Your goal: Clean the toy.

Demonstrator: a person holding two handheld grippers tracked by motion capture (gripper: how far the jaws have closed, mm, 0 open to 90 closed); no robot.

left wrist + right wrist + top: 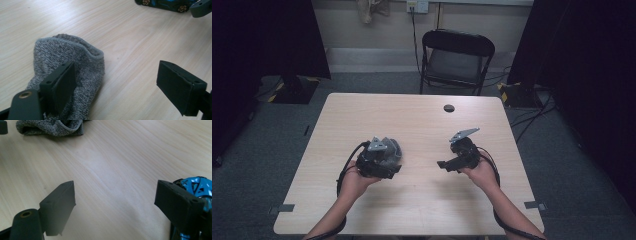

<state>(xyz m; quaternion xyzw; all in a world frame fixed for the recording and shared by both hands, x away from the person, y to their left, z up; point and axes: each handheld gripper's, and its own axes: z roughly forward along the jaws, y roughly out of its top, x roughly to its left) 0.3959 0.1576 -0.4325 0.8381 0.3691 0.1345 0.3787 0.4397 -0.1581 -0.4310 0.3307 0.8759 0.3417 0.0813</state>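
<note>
A grey knitted sock (72, 57) lies crumpled on the light wooden table (412, 120). My left gripper (116, 75) is open: one jaw hangs over the sock's cuff and the other over bare wood, with nothing pinched. In the high view the sock (396, 149) peeks out from under the left gripper (384, 159). A blue and black toy car (196, 186) sits just behind one jaw of my right gripper (115, 190), which is open over bare table. The car (165, 3) also appears far off in the left gripper view. In the high view the right gripper (446, 162) points left.
A dark round grommet (449, 108) sits in the table's far side. Behind the table stands a black folding chair (457, 55). Cables trail from both grippers along the forearms. Bare wood lies between the sock (50, 127) and the car.
</note>
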